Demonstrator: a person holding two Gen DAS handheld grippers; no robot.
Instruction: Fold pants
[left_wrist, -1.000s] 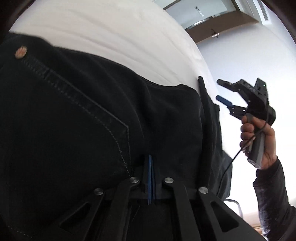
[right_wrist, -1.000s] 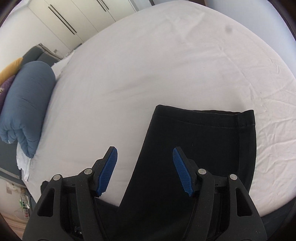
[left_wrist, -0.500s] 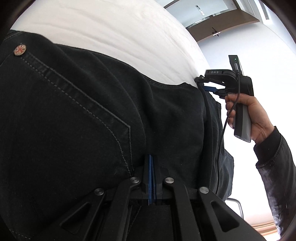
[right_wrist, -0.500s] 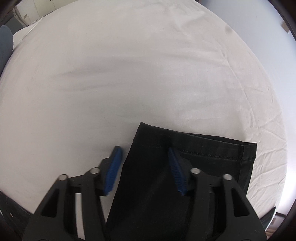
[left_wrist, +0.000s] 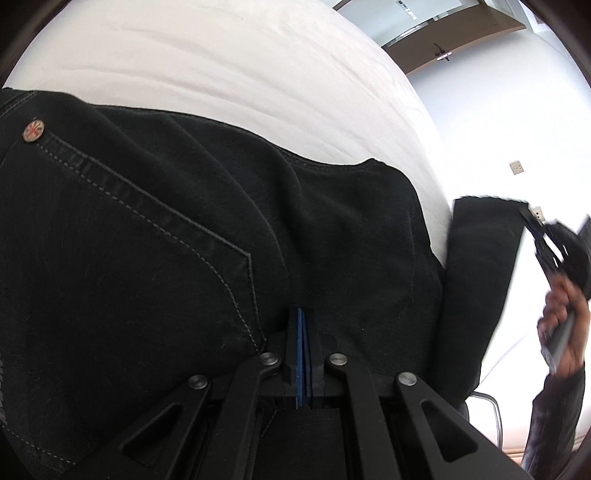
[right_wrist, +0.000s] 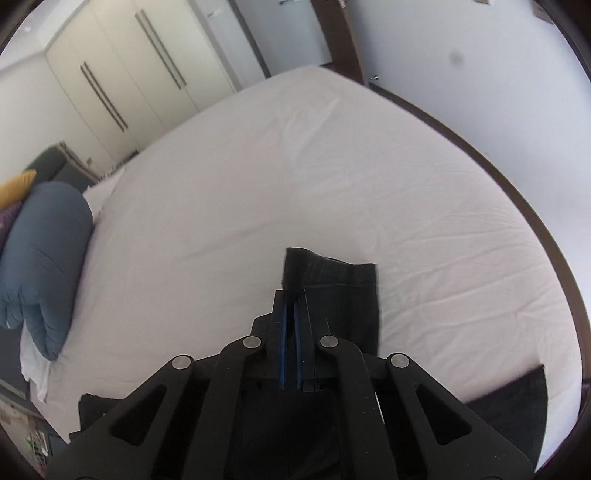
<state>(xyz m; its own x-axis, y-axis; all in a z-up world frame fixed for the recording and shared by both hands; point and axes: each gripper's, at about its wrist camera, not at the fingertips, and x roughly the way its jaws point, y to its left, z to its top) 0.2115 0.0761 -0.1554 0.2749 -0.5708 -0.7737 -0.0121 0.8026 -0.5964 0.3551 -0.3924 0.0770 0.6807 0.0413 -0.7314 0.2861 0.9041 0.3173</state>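
Black pants (left_wrist: 155, 236) lie on the white bed (left_wrist: 229, 62), with a back pocket and a rivet at the left. My left gripper (left_wrist: 301, 314) is shut on the pants fabric near the pocket seam. My right gripper (right_wrist: 291, 299) is shut on the hem end of the pant legs (right_wrist: 332, 280) and holds it lifted above the bed. In the left wrist view the right gripper (left_wrist: 546, 251) shows at the far right, with the raised leg end (left_wrist: 480, 266) hanging from it.
The white bed (right_wrist: 295, 177) stretches ahead in the right wrist view. A rolled blue duvet (right_wrist: 40, 258) lies at its left side. Wardrobe doors (right_wrist: 122, 74) stand behind, and a dark bed frame edge (right_wrist: 517, 199) runs at the right.
My right gripper was open over the hem, closed on it and lifted the leg end off the bed. My left gripper stayed shut on the pants.
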